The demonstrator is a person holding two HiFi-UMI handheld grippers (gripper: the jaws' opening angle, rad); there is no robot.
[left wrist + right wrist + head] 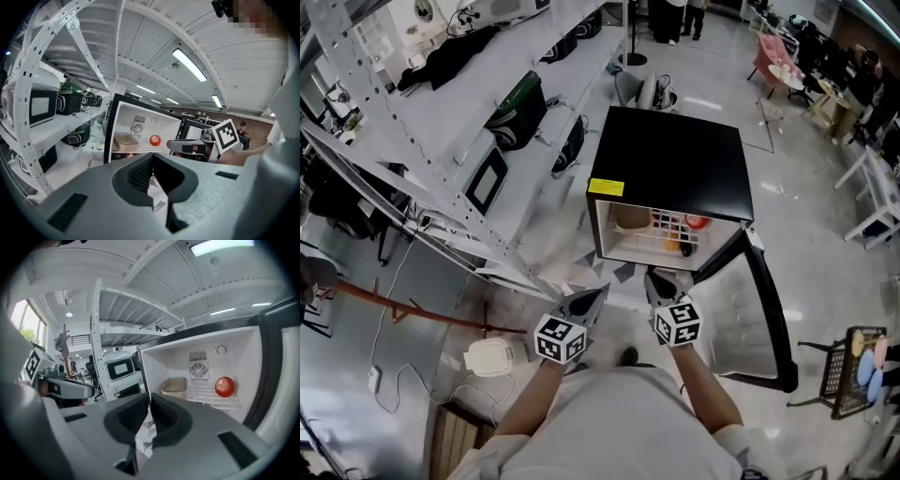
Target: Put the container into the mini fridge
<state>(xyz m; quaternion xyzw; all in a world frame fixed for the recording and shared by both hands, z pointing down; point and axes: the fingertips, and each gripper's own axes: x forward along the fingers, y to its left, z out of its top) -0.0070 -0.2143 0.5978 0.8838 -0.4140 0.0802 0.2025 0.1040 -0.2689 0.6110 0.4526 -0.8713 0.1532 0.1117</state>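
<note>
Both arms reach out from 6 o'clock in the head view, sleeves pale, with the hands hidden under the white cubes with black squares. The left gripper (pixel 596 294) tips a little toward 1 o'clock and the right gripper (pixel 667 278) points to 12 o'clock. They sit side by side, close but not touching, just in front of the open mini fridge (pixel 670 164). Each gripper is grey and smooth, with black bumpy pads inside the jaws. The left jaws are pressed together with nothing in them, and the right jaws are pressed together with nothing in them too. The fridge is a box with a shiny black top, a small yellow sticker (pixel 606 187) on its front edge and white walls inside. Its door (pixel 761 319) hangs wide open toward 4 o'clock. The container (pixel 630 217) is inside the fridge already, on the white wire shelf (pixel 670 234), at the 9 o'clock end. It is tan and dull, a low box with round corners. A shiny red round thing (pixel 697 221) sits at the 3 o'clock end, well apart from it. A round fan grille (pixel 199 370) is on the back wall between them. Something small and orange (pixel 685 248) lies lower down, too small to name. The bottom of the fridge is hidden behind the grippers.
</note>
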